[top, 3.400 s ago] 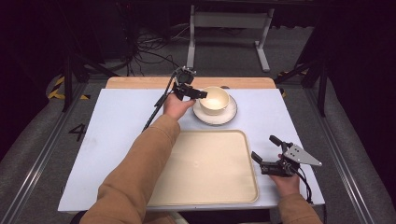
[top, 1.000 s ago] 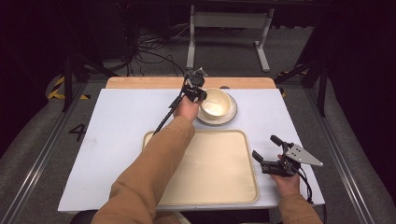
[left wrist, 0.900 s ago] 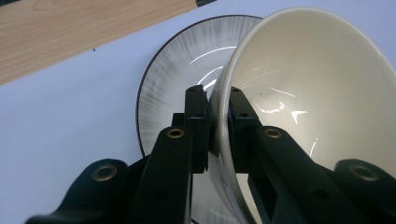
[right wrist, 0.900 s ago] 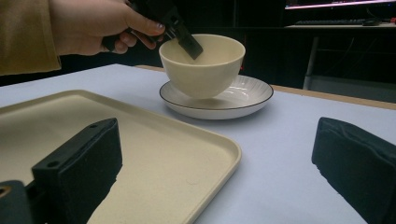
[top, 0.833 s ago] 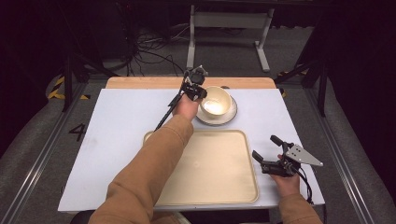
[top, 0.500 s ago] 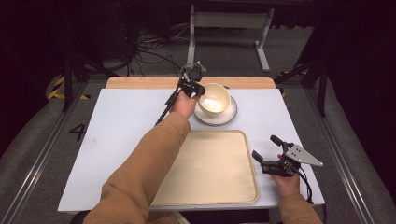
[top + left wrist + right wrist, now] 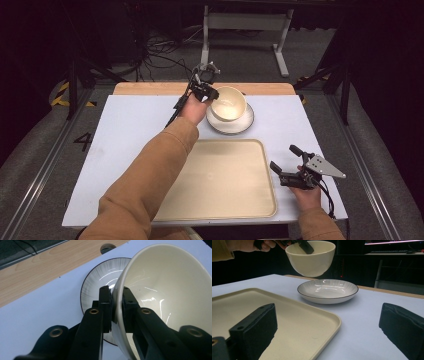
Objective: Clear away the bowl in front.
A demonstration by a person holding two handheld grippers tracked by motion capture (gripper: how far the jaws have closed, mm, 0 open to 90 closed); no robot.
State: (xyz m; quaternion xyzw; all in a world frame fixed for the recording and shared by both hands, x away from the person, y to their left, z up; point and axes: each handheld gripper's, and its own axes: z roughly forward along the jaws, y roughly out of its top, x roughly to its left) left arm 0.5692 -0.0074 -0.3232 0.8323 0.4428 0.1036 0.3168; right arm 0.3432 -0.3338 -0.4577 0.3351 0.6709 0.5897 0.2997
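Observation:
A cream bowl [image 7: 229, 102] hangs tilted in the air just above a white plate with a dark rim [image 7: 246, 123] at the back of the table. My left gripper [image 7: 209, 94] is shut on the bowl's left rim, one jaw inside and one outside, as the left gripper view shows on the bowl [image 7: 170, 295] over the plate [image 7: 95, 290]. In the right gripper view the bowl [image 7: 312, 260] floats clear of the plate [image 7: 328, 290]. My right gripper [image 7: 284, 164] rests open near the table's front right corner, with nothing between its jaws.
A large cream tray [image 7: 220, 180] lies in front of the plate, between the two hands. The white table top [image 7: 125, 125] ends in a wooden strip [image 7: 150, 89] at the back. Cables and a metal stand [image 7: 245, 22] are on the floor beyond.
My left gripper has lifted the bowl off the plate and tilted it. The right gripper has stayed where it was.

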